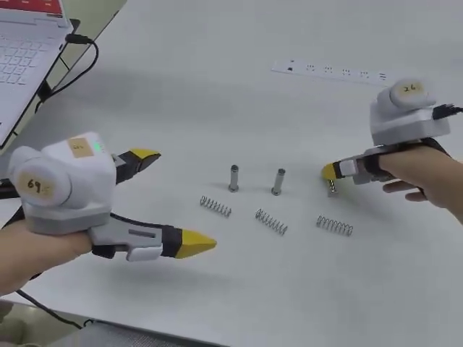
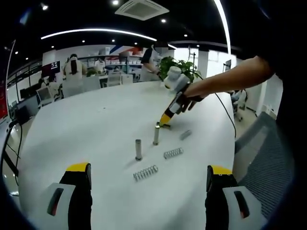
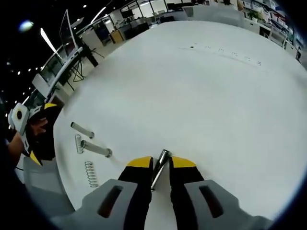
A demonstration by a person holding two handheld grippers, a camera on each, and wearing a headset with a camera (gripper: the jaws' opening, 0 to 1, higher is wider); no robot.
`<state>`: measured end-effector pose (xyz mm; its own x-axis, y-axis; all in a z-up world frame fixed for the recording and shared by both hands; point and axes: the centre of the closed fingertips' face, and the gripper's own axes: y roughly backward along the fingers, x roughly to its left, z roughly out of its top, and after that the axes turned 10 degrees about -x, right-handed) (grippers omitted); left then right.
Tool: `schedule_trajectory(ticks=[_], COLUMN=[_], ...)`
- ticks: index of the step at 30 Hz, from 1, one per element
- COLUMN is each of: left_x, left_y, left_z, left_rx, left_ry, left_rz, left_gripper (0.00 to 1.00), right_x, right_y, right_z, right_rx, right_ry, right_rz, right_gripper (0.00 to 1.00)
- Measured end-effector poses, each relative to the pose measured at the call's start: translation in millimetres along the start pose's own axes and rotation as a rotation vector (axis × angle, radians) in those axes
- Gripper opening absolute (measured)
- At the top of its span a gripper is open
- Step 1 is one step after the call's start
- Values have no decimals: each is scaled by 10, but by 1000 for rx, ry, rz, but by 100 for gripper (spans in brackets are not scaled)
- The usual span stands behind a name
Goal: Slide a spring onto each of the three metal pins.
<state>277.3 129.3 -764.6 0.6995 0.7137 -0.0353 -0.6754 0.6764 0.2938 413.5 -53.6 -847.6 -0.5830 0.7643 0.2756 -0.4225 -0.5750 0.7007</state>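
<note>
Two metal pins [image 1: 234,178] [image 1: 278,181] stand upright on the white table [image 1: 217,94]. In front of them lie three springs [image 1: 215,207] [image 1: 271,222] [image 1: 334,225]. My right gripper [image 1: 330,173] is shut on the third pin [image 1: 332,189], low over the table at the right end of the row; in its own view the pin [image 3: 159,168] sits between the yellow tips [image 3: 161,163]. Left of the row, my left gripper [image 1: 177,199] hangs wide open and holds nothing. Its own view [image 2: 148,168] looks at the pins [image 2: 138,149] [image 2: 156,134] and the springs [image 2: 145,173].
A white laptop [image 1: 25,50] with a black cable [image 1: 81,61] sits at the far left corner. A white power strip [image 1: 336,71] lies at the back right. The table's near edge runs just below my left hand.
</note>
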Motion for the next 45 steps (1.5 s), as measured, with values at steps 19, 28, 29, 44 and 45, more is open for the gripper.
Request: schedule_trajectory(ticks=[19,28,29,44,45], left_x=[-32,-57,-62,-108,-113], left_y=[-24,-51,-54,-59,-60], left_z=[-15,-6,-6,-11,-12], left_rx=[4,4,5,12,13], left_ry=[1,-2,-3,-8,-8], left_rz=[-12,-23,-25,-36,-37], left_gripper=[98,98,98,97,97], right_x=[58,29,33,71,74], right_y=[47,97,105,236,239], right_z=[-47,-56,-55,19,15], right_rx=[19,7,4,-93,-96], right_ry=[-20,-8,-9,-6,-6], right_rz=[-41,-10,-6,21,24], right_gripper=[5,5,5,5,5])
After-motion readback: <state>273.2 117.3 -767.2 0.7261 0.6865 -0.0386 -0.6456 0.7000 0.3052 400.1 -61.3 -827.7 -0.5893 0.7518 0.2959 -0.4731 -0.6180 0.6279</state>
